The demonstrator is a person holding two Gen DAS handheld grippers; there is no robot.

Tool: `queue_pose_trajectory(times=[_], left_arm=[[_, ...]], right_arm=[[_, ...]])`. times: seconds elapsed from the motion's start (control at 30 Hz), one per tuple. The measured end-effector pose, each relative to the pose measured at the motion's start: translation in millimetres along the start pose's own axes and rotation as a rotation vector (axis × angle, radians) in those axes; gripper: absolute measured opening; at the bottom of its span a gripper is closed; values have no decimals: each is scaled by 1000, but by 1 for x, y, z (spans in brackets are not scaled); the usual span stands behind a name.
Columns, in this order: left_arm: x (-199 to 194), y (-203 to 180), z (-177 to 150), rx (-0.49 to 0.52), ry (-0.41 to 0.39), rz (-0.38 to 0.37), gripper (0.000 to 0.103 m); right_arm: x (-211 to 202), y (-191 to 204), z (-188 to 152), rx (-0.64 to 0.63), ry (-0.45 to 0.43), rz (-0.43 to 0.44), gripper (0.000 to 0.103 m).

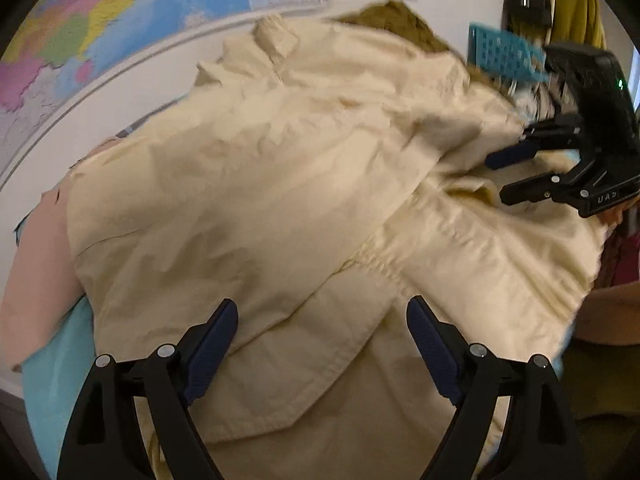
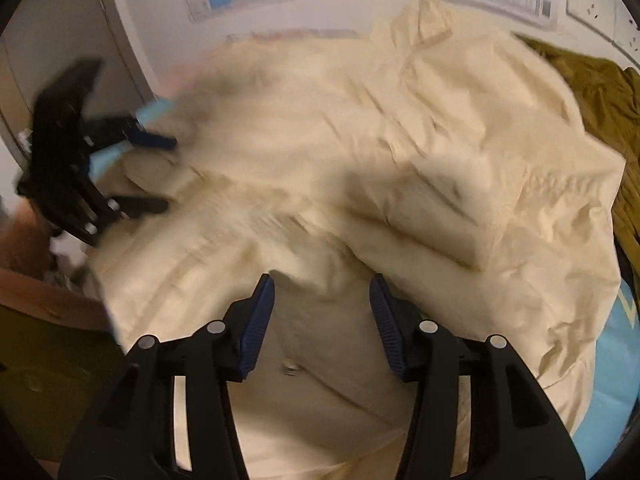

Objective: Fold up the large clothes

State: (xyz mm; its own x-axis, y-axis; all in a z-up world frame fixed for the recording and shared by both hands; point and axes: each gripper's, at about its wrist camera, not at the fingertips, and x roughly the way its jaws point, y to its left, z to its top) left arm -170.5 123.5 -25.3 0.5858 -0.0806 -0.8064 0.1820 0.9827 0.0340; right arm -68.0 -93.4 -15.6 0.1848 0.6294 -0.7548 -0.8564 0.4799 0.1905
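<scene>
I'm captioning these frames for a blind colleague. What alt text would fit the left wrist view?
A cream jacket lies rumpled over a light blue sheet, filling most of the view. The left hand-held gripper hangs open over its near part, and the right hand-held gripper reaches in open from the right. A coloured map hangs on the wall behind.

cream jacket (image 1: 280, 184) covers bed; wall (image 1: 168, 76) seemingly close behind.

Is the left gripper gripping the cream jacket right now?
Apart: the left wrist view shows the left gripper with jaws wide, both pads clear of the cream jacket.
</scene>
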Motion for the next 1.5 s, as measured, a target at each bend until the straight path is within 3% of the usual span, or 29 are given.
queue_pose_trajectory(times=[0.07,0.13,0.17,0.23,0.3,0.37,0.5,0.53,0.6,0.67,0.87,0.97,1.0,1.03,1.17,1.33,1.5], left_arm=[[-11,5,-2,-34,-36,-31,83],[-14,7,-2,-52,-40,-14,83],[-13,8,-1,-60,-35,-4,83],[-6,10,4,-75,-20,2,83],[-5,11,2,-88,-17,6,83],[-7,12,-1,-94,-26,0,83],[-22,19,-11,-136,-64,-31,83],[-25,20,-14,-148,-73,-30,83],[-36,26,-21,-184,-80,-23,83],[-47,33,-30,-227,-99,-23,83],[-71,57,-59,-339,-142,61,85],[-70,73,-74,-429,-120,66,86],[-69,77,-81,-459,-112,60,86],[-67,79,-86,-481,-103,49,86],[-62,80,-99,-522,-78,-38,86],[-52,73,-105,-530,-30,-148,90],[-45,58,-102,-497,-5,-250,96]], right_arm=[[-4,2,8,10,-46,60,40],[5,-3,19,33,-51,36,10],[12,-6,19,70,-40,48,5],[34,-10,18,108,37,106,3],[49,5,10,35,106,67,2],[47,14,7,0,99,54,3],[17,11,4,30,35,70,13],[9,8,1,46,16,66,22],[-11,-4,-7,101,-41,80,30],[-35,-18,-22,161,-92,57,32],[-90,-62,-66,353,-217,4,45],[-111,-81,-89,433,-253,-36,60],[-117,-88,-98,467,-260,-54,71],[-119,-92,-103,491,-264,-63,78],[-117,-107,-126,566,-242,-63,78],[-104,-111,-149,598,-185,7,83],[-96,-100,-158,589,-186,86,84]])
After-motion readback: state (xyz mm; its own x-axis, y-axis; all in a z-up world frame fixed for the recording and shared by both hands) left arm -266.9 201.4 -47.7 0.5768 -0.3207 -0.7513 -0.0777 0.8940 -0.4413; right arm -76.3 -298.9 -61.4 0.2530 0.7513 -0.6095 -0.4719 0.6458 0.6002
